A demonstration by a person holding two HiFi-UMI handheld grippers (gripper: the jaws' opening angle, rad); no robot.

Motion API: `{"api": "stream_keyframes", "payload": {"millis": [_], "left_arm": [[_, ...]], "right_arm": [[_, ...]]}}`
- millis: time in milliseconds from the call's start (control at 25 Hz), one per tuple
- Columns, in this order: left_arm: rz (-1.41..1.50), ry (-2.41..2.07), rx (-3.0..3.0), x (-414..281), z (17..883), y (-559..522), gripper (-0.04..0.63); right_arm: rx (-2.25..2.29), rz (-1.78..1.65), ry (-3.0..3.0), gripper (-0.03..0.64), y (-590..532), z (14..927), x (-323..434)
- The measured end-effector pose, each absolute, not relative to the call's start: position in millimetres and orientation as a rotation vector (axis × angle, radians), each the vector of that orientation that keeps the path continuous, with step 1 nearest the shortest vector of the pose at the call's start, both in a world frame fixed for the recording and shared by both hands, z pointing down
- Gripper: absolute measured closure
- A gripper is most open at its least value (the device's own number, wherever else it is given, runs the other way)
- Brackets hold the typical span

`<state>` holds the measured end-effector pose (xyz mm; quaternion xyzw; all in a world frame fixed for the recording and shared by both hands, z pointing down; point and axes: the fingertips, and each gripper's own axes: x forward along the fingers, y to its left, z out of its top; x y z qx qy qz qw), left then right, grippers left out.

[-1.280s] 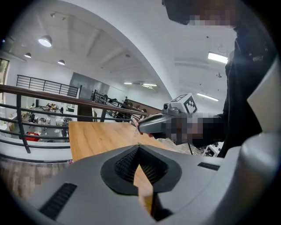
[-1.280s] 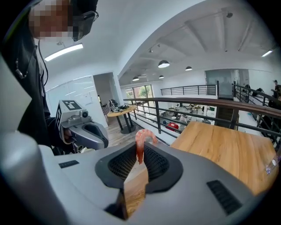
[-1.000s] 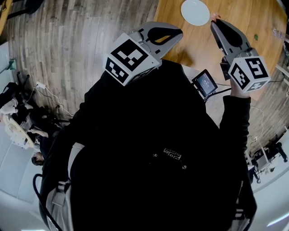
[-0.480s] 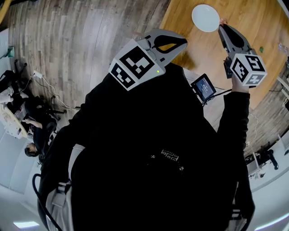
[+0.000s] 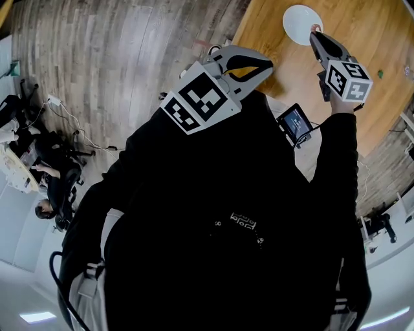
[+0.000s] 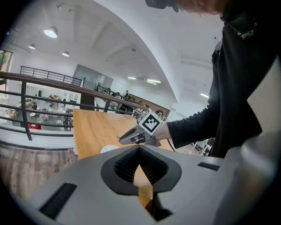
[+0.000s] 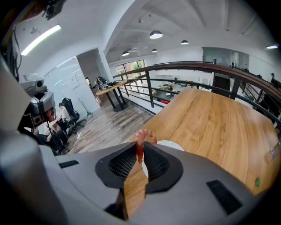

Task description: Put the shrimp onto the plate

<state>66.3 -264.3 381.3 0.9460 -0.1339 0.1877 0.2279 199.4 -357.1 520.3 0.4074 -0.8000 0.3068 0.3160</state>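
Right tool [image 7: 140, 154] clamped on the shrimp [image 7: 141, 139]: jaws a little apart, pads pressing its body, curled end poking out past the tips. Tilted downward, tip hanging at the rim of the plate [image 5: 301, 15]; touching it or not, cannot tell. Held out in a hand [image 5: 343, 106] at the end of a black sleeve.

Left tool [image 6: 139, 149] shut at the tips with nothing between them, only a wedge of gap farther back. Kept in close to the chest, at the desk's near edge, well apart from the plate.

Under both, a desk [image 7: 210, 118] of pale wood with long streaks of grain; white plate near one edge, small green speck [image 5: 380, 73] well apart from it.

Beside the desk, a grey-brown plank floor [image 5: 116, 58] with cables [image 5: 71, 126] trailing across it.

Past the desk, a dark railing [image 7: 197, 66] with more tables beyond.

Overhead, white vaulted ceiling and round lamps [image 7: 156, 34].

Off to one side, office chairs and a seated person [image 5: 48, 210].
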Motion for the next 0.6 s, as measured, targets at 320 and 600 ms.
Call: {"api": "stream_keyframes", "payload": {"millis": [320, 600], "left_arm": [[0.515, -0.408, 2.567, 58.5, 384.1, -263.0, 0.597], [0.518, -0.418, 2.547, 53.4, 389.5, -262.1, 0.597]], "right_arm": [[1.059, 0.842, -2.041, 0.552, -351.8, 552.4, 211.9], [1.057, 0.846, -1.965, 0.552, -355.2, 589.0, 220.2]]}}
